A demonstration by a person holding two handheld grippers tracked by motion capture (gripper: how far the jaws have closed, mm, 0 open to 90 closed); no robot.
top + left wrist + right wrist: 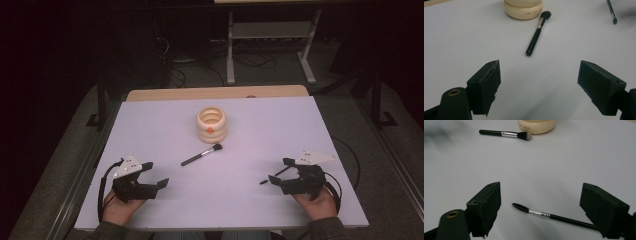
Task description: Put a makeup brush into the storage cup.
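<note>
1. A cream, ribbed, ring-stacked round holder [211,123] stands upright near the middle of the pale lilac tabletop [260,205]; it serves as the landmark here.
2. A black-handled makeup brush with a silver ferrule and dark bristle head [202,154] lies flat just in front of the holder, its bristles pointing toward the holder's base and its handle slanting away to the near left.
3. A thin black spoolie brush with a small bristled tip [541,214] lies flat well to the near right of the holder.
4. The right gripper [279,172] rests low near the table, jaws spread wide; the spoolie's handle runs between them toward the right jaw, and whether it touches that jaw cannot be told.
5. The left gripper [156,175] sits well to the near left of the holder, jaws wide and holding nothing.
</note>
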